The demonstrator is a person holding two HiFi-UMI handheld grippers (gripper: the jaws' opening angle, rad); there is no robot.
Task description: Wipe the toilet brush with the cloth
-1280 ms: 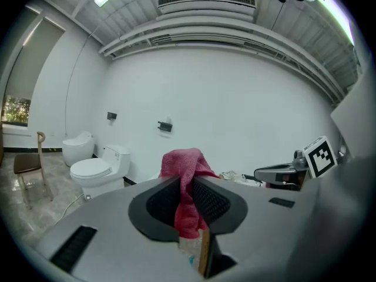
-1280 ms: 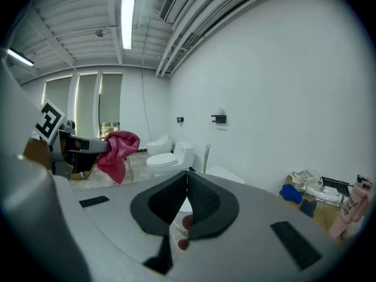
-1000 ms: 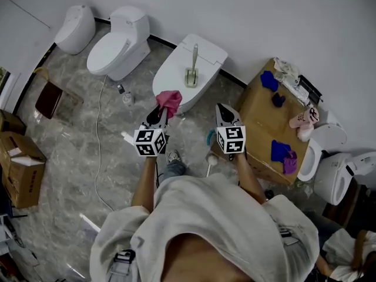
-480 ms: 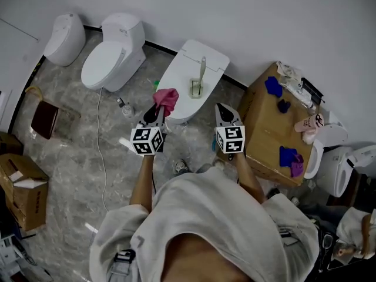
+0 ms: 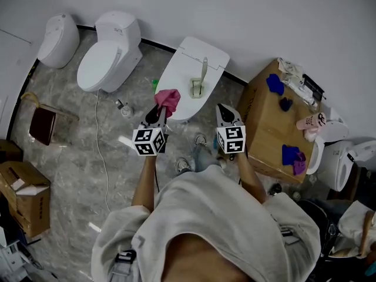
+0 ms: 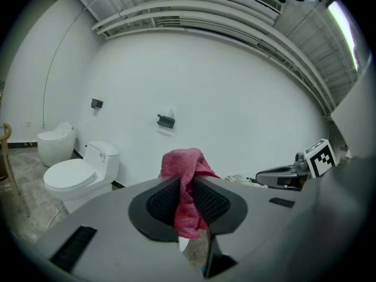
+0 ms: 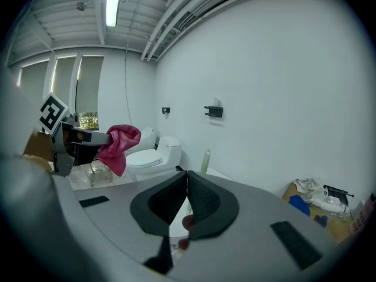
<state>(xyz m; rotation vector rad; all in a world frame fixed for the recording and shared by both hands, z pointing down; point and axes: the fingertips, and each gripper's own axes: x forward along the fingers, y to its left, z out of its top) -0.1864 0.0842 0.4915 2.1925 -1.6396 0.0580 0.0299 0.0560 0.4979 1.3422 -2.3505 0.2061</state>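
- Our left gripper point(image 5: 157, 115) is clamped on the pink cloth point(image 5: 168, 98). The cloth bunches above the jaw tips and trails down between them.
- Our right gripper point(image 5: 225, 113) has its jaws pressed together with nothing between them.
- The toilet brush point(image 5: 202, 74) stands upright in its holder point(image 5: 196, 89) on the closed lid of the middle toilet point(image 5: 176, 69). It is ahead of both grippers and touched by neither, so we judge wiping has not begun.
- Risk one: the right jaws must part before they can take the thin handle. A shut or off-centre approach could knock brush and holder off the smooth lid.
- Risk two: lifting the brush may drag the holder up with it, and then drop it.
- Risk three: the cloth is pinched at only one fold, so rubbing hard along the handle could pull it free.
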